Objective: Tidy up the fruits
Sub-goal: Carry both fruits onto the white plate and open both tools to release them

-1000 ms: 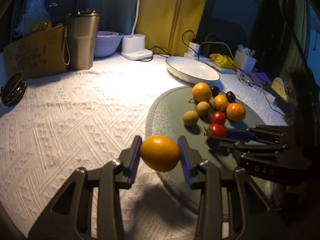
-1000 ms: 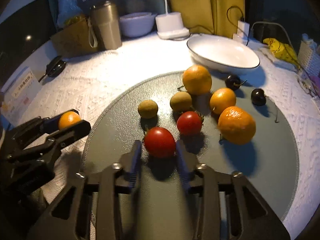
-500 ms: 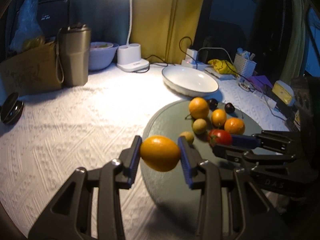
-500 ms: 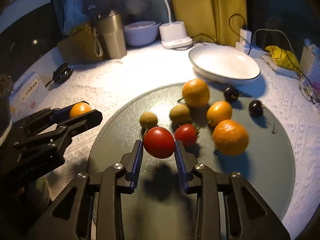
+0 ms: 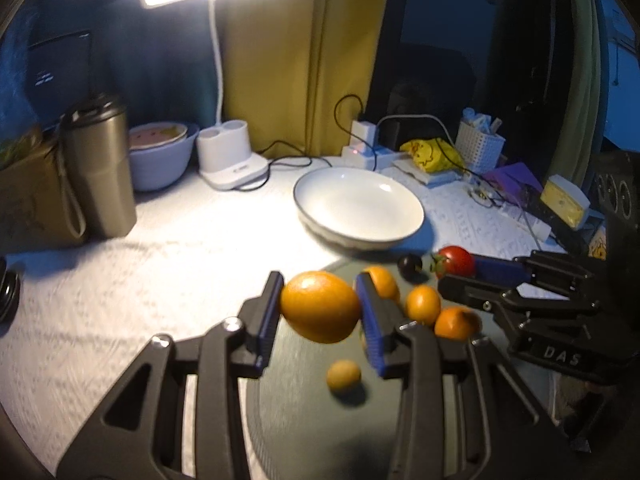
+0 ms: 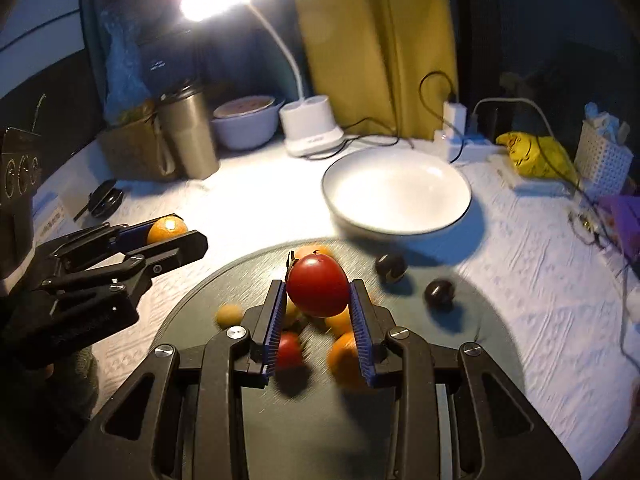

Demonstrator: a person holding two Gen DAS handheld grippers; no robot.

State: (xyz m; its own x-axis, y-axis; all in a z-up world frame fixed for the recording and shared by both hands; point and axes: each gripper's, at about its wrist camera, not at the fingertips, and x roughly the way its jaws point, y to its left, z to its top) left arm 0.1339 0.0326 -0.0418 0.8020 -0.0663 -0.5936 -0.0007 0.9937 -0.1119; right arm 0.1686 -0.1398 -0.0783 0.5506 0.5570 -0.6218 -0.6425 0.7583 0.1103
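Observation:
My left gripper point(image 5: 320, 308) is shut on an orange kumquat point(image 5: 320, 307) and holds it in the air over the near left edge of the round grey mat point(image 6: 460, 360). My right gripper point(image 6: 318, 292) is shut on a red tomato point(image 6: 318, 290) and holds it above the mat; the tomato also shows in the left wrist view point(image 5: 456, 261). Several fruits lie on the mat: oranges point(image 5: 456, 322), a small yellow-green one point(image 5: 343, 375), another tomato point(image 6: 289, 350) and two dark cherries point(image 6: 439, 292). An empty white bowl point(image 6: 396, 192) stands just beyond the mat.
A metal tumbler point(image 5: 100, 172), a cardboard box point(image 5: 24, 196), a pale bowl point(image 5: 160, 156) and a lamp base point(image 5: 230, 160) stand at the back left. Chargers, cables, a yellow bag point(image 5: 432, 154) and a white basket point(image 5: 478, 146) crowd the back right.
Both grippers have risen and moved forward toward the white bowl with their fruits held. The right gripper lifted the tomato off the mat a second ago.

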